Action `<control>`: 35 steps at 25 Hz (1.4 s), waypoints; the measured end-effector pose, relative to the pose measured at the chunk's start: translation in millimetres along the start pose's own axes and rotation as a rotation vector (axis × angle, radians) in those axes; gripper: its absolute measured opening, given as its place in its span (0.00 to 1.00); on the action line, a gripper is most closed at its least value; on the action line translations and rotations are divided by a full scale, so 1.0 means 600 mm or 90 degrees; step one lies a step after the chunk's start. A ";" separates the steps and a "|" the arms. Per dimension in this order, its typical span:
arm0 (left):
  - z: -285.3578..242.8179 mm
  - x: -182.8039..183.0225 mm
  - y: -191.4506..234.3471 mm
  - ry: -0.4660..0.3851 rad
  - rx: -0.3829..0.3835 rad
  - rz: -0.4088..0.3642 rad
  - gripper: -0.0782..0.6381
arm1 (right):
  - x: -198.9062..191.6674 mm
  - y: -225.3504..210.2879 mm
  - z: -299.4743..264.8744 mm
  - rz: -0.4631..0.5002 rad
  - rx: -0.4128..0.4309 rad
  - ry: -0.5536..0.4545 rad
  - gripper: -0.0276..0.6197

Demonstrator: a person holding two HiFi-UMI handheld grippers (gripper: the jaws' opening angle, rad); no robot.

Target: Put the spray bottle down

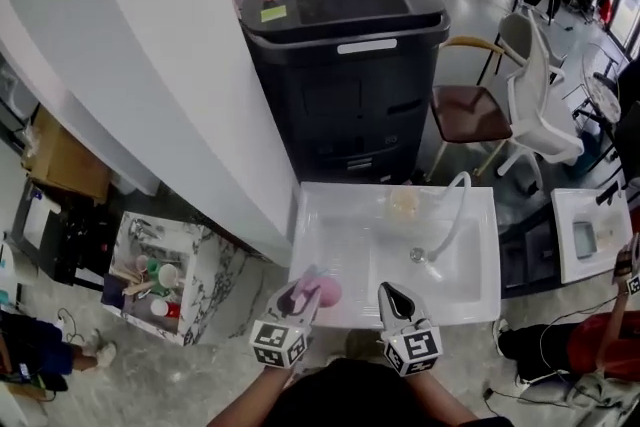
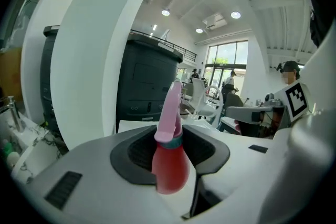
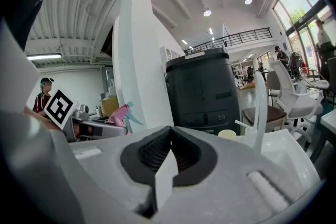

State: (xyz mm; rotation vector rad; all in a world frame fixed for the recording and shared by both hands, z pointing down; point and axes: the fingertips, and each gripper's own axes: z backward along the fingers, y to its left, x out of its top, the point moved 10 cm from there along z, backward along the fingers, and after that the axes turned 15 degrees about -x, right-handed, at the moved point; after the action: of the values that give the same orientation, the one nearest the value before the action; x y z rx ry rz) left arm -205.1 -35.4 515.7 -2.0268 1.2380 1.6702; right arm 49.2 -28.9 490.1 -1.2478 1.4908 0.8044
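A pink spray bottle (image 2: 169,157) with a pale pink trigger head stands upright between the jaws of my left gripper (image 2: 170,149), which is shut on it. In the head view the spray bottle (image 1: 318,291) hangs over the near left part of a white sink (image 1: 330,235). From the right gripper view the spray bottle (image 3: 119,113) shows at the left with its turquoise trigger. My right gripper (image 3: 169,157) is shut with nothing in it; in the head view the right gripper (image 1: 393,296) sits over the sink's front rim, beside the left gripper (image 1: 300,296).
A white faucet hose (image 1: 450,215) arcs over the drain (image 1: 418,255), and a pale cup (image 1: 404,204) sits at the sink's back. A dark grey machine (image 1: 345,55) stands behind. A white wall (image 1: 150,85) runs on the left, chairs (image 1: 520,95) on the right.
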 end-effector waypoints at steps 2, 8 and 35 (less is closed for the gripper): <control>-0.038 0.005 0.027 -0.002 0.017 0.015 0.33 | 0.009 -0.014 -0.027 0.002 0.001 -0.002 0.04; -0.139 0.022 0.089 -0.007 0.051 0.034 0.34 | 0.024 -0.050 -0.111 0.010 0.018 0.014 0.04; -0.463 0.046 0.265 0.014 0.078 -0.059 0.33 | 0.008 -0.145 -0.327 -0.027 0.063 0.096 0.04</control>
State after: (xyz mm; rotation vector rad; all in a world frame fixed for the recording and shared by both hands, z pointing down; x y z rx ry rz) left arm -128.5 -325.3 630.3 -2.0036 1.2021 1.4968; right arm 80.2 -232.2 551.2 -1.2839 1.6002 0.6119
